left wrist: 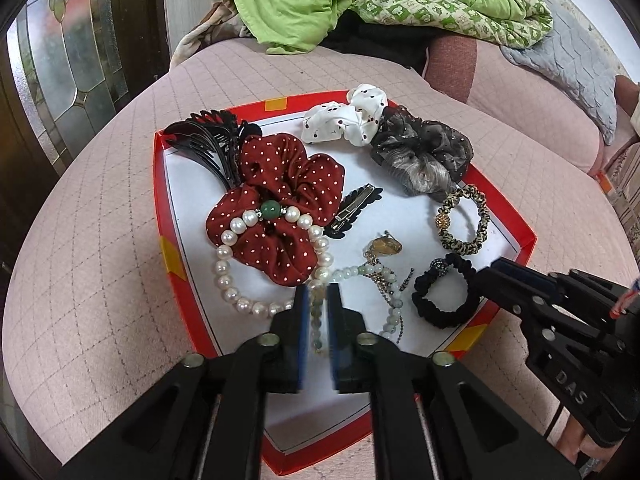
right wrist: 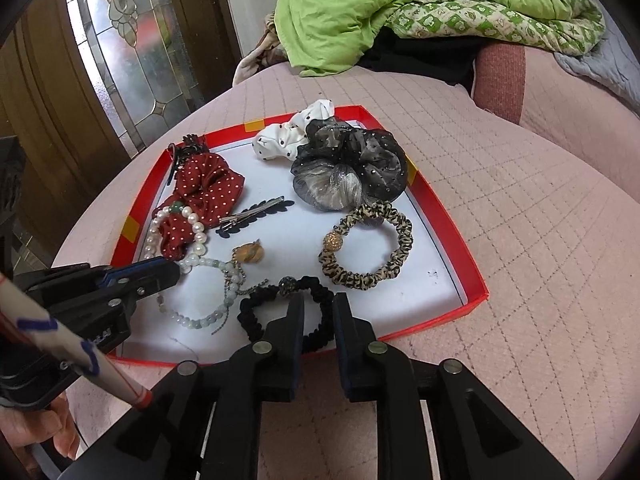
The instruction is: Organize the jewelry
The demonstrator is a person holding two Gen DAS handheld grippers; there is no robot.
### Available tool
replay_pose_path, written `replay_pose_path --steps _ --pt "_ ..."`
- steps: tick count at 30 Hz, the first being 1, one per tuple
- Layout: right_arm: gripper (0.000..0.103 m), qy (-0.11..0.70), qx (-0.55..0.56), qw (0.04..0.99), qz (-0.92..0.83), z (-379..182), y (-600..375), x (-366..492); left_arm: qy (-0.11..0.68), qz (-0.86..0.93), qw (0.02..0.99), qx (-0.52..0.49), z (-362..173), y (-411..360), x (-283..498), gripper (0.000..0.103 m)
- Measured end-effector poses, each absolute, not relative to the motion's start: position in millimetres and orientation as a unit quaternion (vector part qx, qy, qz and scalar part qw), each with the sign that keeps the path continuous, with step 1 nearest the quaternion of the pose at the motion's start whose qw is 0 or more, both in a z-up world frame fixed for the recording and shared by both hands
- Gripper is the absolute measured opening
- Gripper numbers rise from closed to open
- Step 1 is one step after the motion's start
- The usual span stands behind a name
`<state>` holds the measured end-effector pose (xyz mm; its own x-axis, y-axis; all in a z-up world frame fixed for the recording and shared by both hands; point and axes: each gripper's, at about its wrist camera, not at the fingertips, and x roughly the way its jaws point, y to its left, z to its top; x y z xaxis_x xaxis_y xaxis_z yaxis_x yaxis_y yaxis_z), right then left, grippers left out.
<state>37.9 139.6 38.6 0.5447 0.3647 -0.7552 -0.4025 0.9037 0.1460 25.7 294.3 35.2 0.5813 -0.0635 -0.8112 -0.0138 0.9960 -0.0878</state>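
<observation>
A red-rimmed tray (left wrist: 160, 184) with a white floor holds the jewelry. My left gripper (left wrist: 318, 300) is open, its fingers astride a strand of the pale jade bead bracelet (left wrist: 372, 270), which lies on the tray floor. In the right wrist view my right gripper (right wrist: 320, 304) is open over the near side of the black hair tie (right wrist: 256, 320), whose band runs across the gap between the fingers. A pearl bracelet (left wrist: 224, 268) with a green bead lies draped over the red dotted scrunchie (left wrist: 280, 200).
Also in the tray are a leopard hair tie (right wrist: 368, 276), a grey-black scrunchie (right wrist: 348, 168), a white dotted scrunchie (right wrist: 280, 140), a black claw clip (left wrist: 204, 140), a metal hair clip (right wrist: 252, 214) and a gold pendant (right wrist: 248, 254). Green bedding (right wrist: 360, 12) is heaped behind on the pink quilted surface.
</observation>
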Motion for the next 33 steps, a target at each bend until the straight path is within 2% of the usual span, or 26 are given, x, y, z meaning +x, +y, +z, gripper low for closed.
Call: replay_pose_path --steps 1,2,3,7,10,12,17,21,27,30,33 --pt "0.018 0.423 -0.022 0.879 0.219 41.2 137.8 34.9 0.455 -0.011 0.890 -0.042 36.4 293.2 24.9 0.026" --pt "0.021 0.422 -0.021 0.879 0.219 43.6 136.0 32.1 0.450 -0.009 0.892 -0.042 38.8 292.2 23.4 0.037" --pt "0.025 0.421 -0.020 0.880 0.219 45.3 134.6 30.3 0.444 -0.008 0.895 -0.042 41.6 291.2 21.4 0.041" --pt "0.029 0.416 -0.014 0.884 0.214 56.2 119.6 14.2 0.425 -0.001 0.904 -0.050 53.4 288.4 11.8 0.046" --pt "0.033 0.410 -0.009 0.888 0.209 64.8 105.0 -3.6 0.398 0.007 0.915 -0.062 66.8 285.9 -5.7 0.055" --pt "0.040 0.407 -0.008 0.889 0.210 70.2 97.0 -15.0 0.383 0.014 0.921 -0.064 72.6 281.8 -21.9 0.062" --pt "0.047 0.394 -0.005 0.895 0.209 87.1 74.9 -53.5 0.356 0.028 0.932 -0.059 80.3 269.3 -67.0 0.068" --pt "0.054 0.384 -0.005 0.899 0.210 98.8 63.9 -80.2 0.339 0.050 0.938 -0.052 81.2 258.8 -103.5 0.080" --pt "0.061 0.362 -0.002 0.907 0.213 116.4 45.2 -125.2 0.334 0.054 0.940 -0.035 76.1 236.7 -148.3 0.081" --pt "0.071 0.350 -0.004 0.913 0.208 122.0 35.3 -149.9 0.327 0.053 0.943 -0.034 79.1 225.4 -172.3 0.088" --pt "0.076 0.340 -0.009 0.918 0.202 124.2 26.3 -176.7 0.313 0.058 0.947 -0.031 85.0 215.4 -198.6 0.090"
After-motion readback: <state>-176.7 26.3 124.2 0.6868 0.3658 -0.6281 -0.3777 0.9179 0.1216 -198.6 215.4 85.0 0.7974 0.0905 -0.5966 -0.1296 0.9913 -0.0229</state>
